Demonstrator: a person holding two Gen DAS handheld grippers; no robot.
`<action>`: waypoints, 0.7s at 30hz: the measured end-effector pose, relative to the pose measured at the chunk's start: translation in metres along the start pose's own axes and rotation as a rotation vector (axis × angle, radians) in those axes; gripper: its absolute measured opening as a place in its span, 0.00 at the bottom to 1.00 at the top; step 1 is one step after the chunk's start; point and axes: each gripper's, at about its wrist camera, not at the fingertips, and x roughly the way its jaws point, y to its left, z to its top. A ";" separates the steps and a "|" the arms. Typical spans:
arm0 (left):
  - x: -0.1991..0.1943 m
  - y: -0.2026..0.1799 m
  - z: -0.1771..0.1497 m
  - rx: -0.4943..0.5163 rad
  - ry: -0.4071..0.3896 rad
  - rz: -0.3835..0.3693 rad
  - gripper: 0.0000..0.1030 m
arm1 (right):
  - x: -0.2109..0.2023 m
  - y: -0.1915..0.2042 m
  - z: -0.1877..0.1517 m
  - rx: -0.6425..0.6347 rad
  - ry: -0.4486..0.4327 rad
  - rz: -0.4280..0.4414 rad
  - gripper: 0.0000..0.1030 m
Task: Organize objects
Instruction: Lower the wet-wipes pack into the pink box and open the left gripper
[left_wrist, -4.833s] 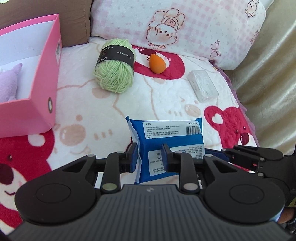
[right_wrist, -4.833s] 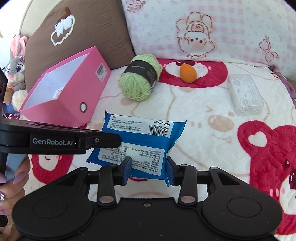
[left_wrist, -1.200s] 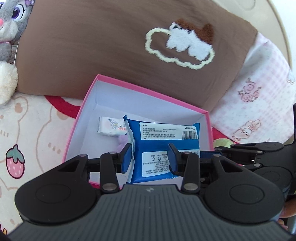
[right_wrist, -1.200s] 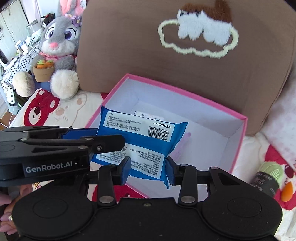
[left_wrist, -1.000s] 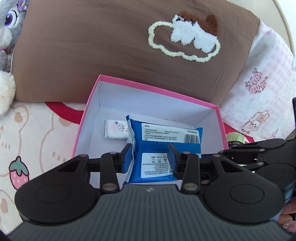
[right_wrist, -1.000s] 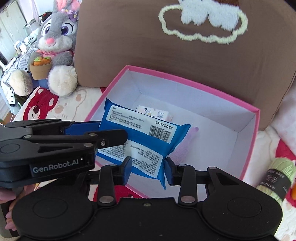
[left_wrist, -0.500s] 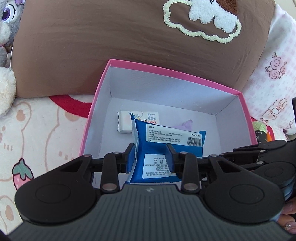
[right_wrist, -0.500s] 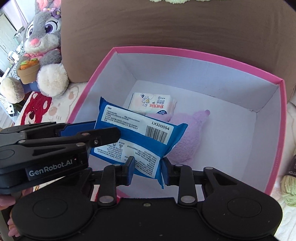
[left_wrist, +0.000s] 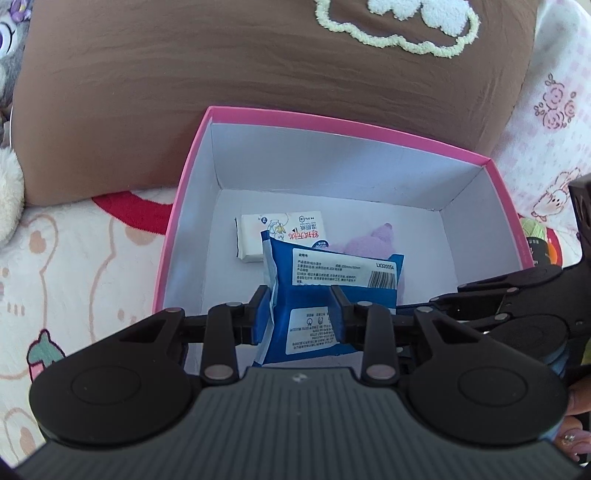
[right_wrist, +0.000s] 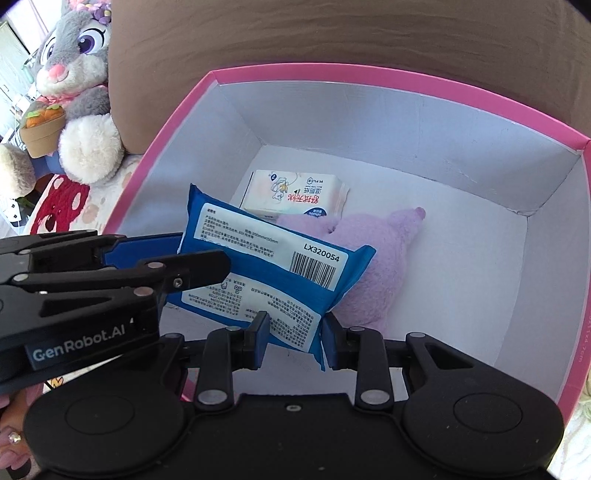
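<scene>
Crinkly blue pack (right_wrist: 258, 273), pink cardboard box (right_wrist: 369, 75)

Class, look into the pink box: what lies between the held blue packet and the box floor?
In the right wrist view, a purple plush toy lies under the blue packet.

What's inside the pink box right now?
On the floor of the pink box lie a white tissue pack and a purple plush toy. The blue wipes pack, gripped by both grippers, hangs over them and hides part of each and the floor beneath.
</scene>
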 end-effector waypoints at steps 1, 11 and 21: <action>0.000 -0.002 0.000 0.008 -0.001 0.006 0.30 | 0.001 -0.001 0.000 0.001 0.001 0.000 0.29; 0.000 -0.004 -0.001 0.022 0.006 0.041 0.31 | 0.006 0.000 -0.001 0.004 0.004 -0.023 0.23; -0.017 0.002 0.007 -0.012 -0.035 0.040 0.31 | 0.002 0.002 -0.002 0.047 0.000 0.022 0.23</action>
